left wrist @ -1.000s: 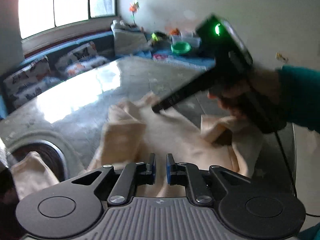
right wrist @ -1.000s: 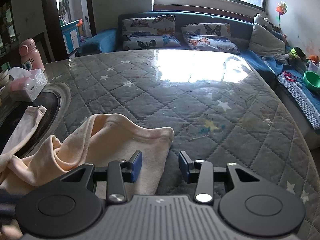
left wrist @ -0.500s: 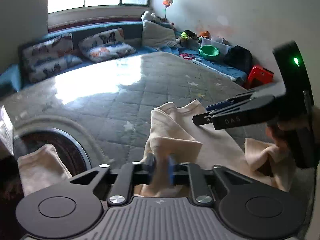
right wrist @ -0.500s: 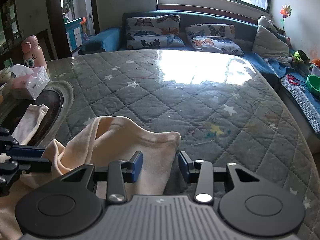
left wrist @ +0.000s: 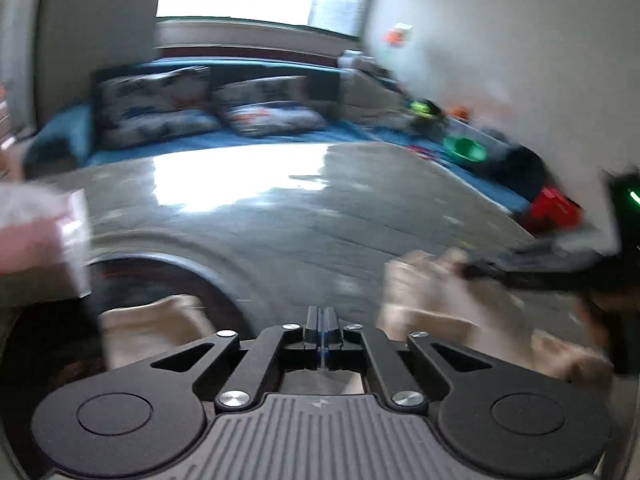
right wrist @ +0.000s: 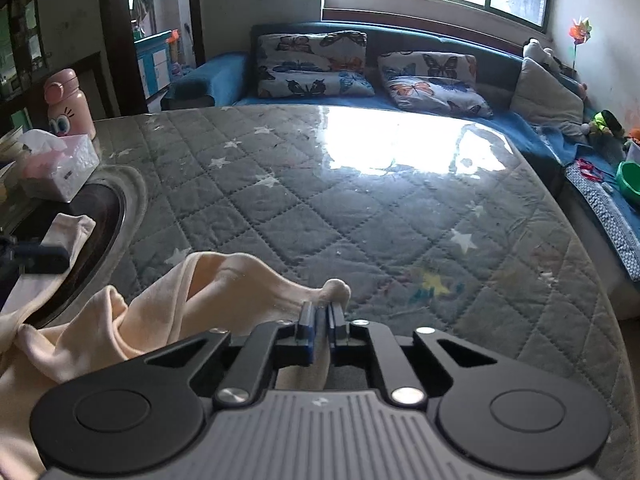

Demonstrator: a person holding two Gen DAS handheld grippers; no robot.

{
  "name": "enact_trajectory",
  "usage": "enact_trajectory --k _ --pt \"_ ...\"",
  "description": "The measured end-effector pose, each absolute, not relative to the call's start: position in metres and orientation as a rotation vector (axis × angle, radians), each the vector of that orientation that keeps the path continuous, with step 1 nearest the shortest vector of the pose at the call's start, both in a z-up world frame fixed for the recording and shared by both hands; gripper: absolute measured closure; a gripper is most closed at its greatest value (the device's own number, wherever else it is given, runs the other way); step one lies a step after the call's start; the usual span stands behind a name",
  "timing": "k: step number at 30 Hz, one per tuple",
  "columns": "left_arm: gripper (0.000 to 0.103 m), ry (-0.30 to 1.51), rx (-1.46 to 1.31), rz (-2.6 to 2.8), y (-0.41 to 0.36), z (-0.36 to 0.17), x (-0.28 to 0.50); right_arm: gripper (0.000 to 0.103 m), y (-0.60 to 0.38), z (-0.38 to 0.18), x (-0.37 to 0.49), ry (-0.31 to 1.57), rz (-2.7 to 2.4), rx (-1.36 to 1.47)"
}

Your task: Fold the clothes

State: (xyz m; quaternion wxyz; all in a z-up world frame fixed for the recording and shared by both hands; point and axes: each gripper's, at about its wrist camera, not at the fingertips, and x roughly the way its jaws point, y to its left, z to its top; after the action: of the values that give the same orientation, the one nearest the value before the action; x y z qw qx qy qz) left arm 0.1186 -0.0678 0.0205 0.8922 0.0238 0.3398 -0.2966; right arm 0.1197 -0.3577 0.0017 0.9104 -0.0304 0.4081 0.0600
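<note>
Gripping a corner of the cream garment (right wrist: 168, 312) on the quilted mattress (right wrist: 360, 216) with the right gripper (right wrist: 320, 316); left gripper (left wrist: 322, 322) closed, seemingly empty through blur. Opening a fold; next, needing a second corner.
</note>
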Motion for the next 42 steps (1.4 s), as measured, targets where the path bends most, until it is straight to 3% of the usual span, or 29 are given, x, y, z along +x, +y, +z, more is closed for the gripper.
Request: enact_trajectory --k 2,4,5,7,8,9,11,14,19,42 --pt "0.084 0.697 0.089 -0.638 -0.082 0.019 0.112 0.090 -0.357 0.000 0.119 0.842 0.123 -0.063" --pt "0.066 0.710 0.096 -0.653 -0.092 0.015 0.113 0.090 -0.356 -0.001 0.117 0.838 0.124 -0.057" --pt "0.066 0.718 0.100 -0.656 -0.096 0.013 0.113 0.090 -0.356 0.000 0.117 0.837 0.127 -0.059" --pt "0.070 0.725 0.116 -0.666 -0.102 0.010 0.113 0.088 -0.355 0.002 0.116 0.833 0.133 -0.062" --pt "0.075 0.722 0.131 -0.672 -0.104 0.009 0.112 0.088 -0.355 0.003 0.116 0.831 0.136 -0.063" --pt "0.090 0.719 0.146 -0.679 -0.105 0.008 0.111 0.088 -0.355 0.003 0.116 0.832 0.139 -0.062" --pt "0.096 0.715 0.158 -0.675 -0.107 0.007 0.111 0.087 -0.356 0.002 0.117 0.835 0.147 -0.064" --pt "0.097 0.692 0.154 -0.649 -0.103 0.008 0.113 0.087 -0.356 -0.001 0.120 0.846 0.155 -0.061" --pt "0.098 0.649 0.143 -0.517 -0.087 0.015 0.128 0.098 -0.355 0.000 0.121 0.833 0.139 -0.081" --pt "0.098 0.658 0.100 -0.120 0.002 -0.007 0.195 0.101 -0.326 -0.005 0.171 0.769 0.076 -0.225"
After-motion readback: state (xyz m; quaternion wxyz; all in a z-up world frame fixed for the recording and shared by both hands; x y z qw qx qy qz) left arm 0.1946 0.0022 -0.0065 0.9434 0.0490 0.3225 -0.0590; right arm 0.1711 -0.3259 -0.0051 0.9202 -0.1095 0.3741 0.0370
